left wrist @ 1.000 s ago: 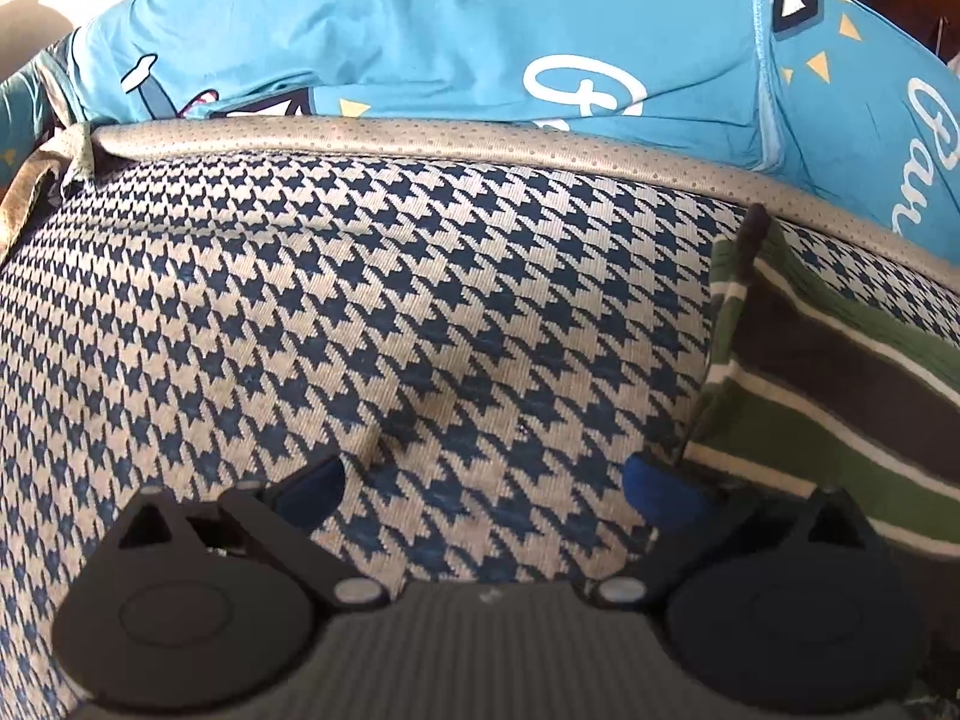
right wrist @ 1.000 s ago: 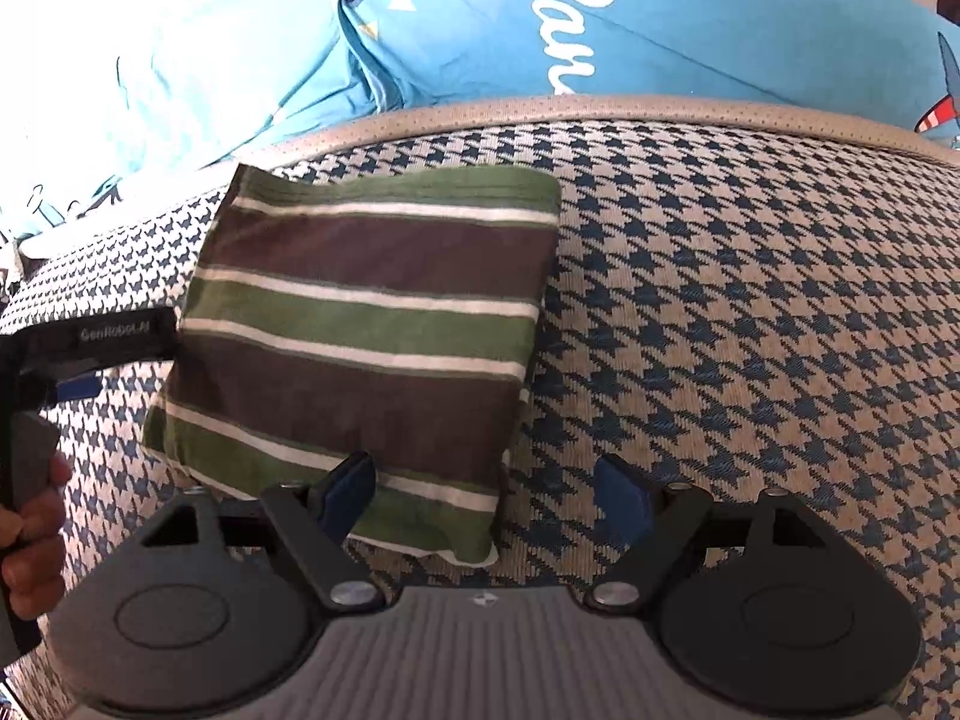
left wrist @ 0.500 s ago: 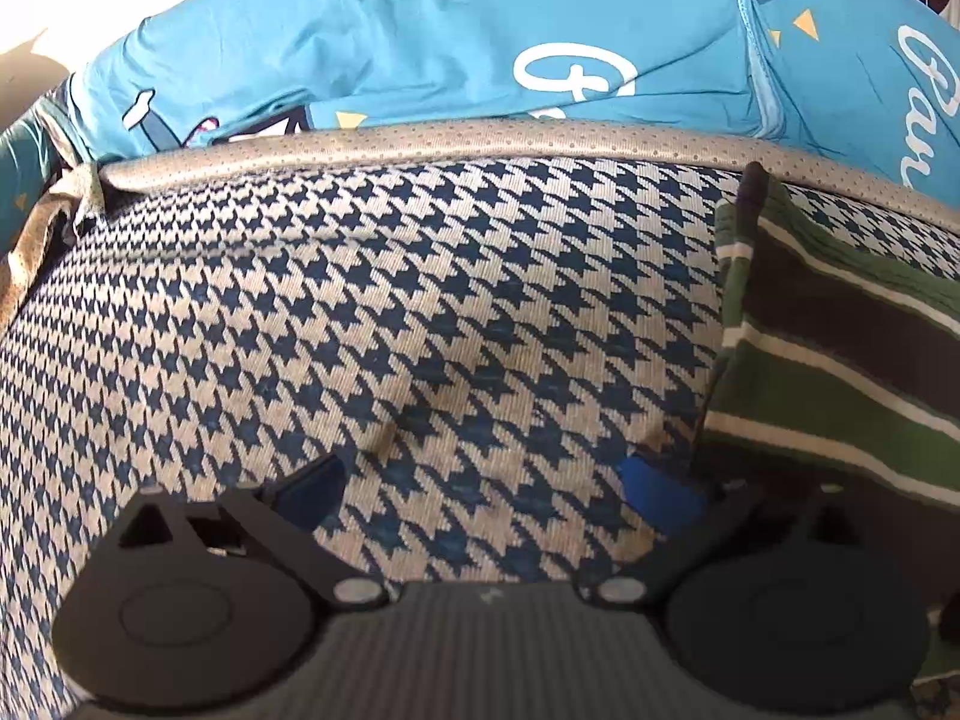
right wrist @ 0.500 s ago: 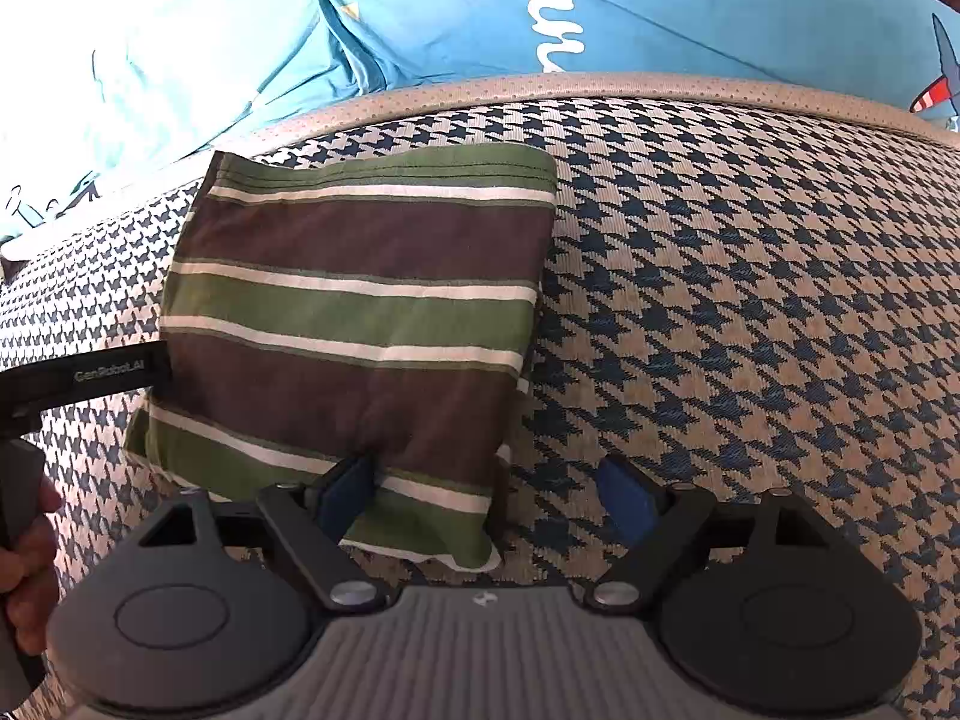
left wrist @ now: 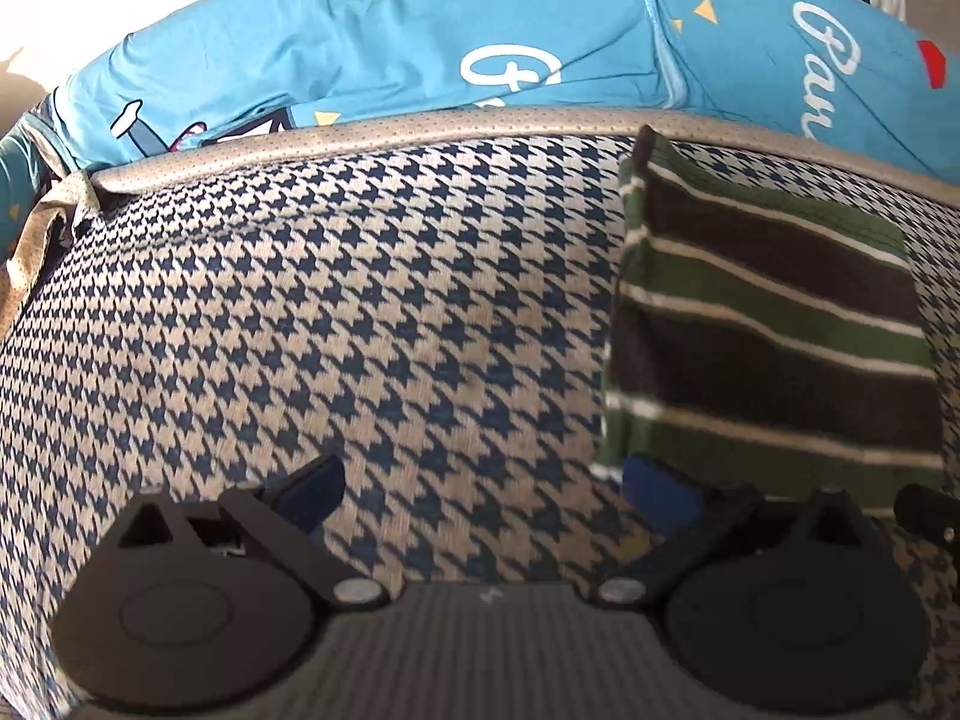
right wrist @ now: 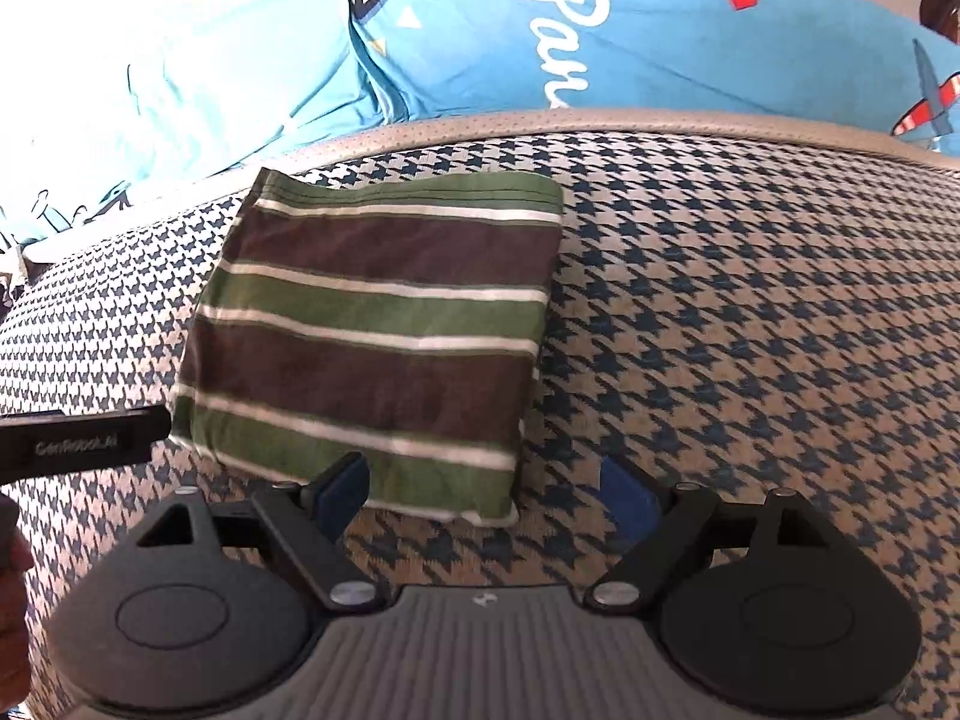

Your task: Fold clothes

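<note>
A folded green, brown and white striped cloth lies flat on a blue-and-beige houndstooth cushion. My right gripper is open at the cloth's near edge. Its left finger is over the near hem and its right finger is over bare cushion, with nothing held. My left gripper is open over bare cushion just left of the same cloth, its right finger by the cloth's near left corner. The right wrist view shows the left gripper's black body at the cloth's left side.
A beige piped edge bounds the far side of the cushion. Beyond it lies bright blue printed fabric, also filling the top of the right wrist view as blue fabric. A hand shows at the left border.
In the left wrist view the striped cloth has come much further into the picture from the right. The right gripper has drawn back slightly, its left finger now at the cloth's near hem.
</note>
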### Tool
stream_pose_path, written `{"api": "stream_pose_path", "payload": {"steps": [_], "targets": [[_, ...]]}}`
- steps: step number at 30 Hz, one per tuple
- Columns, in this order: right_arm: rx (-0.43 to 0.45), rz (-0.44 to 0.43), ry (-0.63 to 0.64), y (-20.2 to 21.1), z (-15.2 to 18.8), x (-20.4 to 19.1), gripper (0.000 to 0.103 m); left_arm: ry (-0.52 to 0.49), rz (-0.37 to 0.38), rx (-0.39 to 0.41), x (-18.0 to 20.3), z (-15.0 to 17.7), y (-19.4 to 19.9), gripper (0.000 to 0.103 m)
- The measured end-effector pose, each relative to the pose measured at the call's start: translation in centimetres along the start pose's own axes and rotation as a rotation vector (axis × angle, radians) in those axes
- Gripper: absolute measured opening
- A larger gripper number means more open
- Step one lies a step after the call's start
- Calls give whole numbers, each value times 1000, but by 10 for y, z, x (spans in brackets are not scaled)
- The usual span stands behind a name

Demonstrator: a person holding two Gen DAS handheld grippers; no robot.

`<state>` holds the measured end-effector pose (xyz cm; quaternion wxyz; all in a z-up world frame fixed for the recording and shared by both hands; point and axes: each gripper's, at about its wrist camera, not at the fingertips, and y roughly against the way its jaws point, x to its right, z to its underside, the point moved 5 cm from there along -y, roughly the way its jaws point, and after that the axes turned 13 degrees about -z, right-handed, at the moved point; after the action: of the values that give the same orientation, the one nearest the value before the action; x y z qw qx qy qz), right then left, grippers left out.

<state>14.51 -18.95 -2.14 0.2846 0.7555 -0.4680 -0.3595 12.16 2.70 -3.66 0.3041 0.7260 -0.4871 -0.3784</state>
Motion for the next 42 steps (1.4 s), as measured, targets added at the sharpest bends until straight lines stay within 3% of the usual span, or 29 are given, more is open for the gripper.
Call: {"api": "stream_pose_path", "payload": {"steps": [9, 22, 42], "targets": [[4, 9, -3, 30, 30, -3, 85, -61, 30, 21, 8, 41, 31, 103], [21, 41, -14, 56, 49, 3, 86, -107, 44, 82, 9, 69, 68, 103], [-24, 77, -83, 50, 54, 10, 86, -201, 13, 118, 33, 77, 82, 103]]}}
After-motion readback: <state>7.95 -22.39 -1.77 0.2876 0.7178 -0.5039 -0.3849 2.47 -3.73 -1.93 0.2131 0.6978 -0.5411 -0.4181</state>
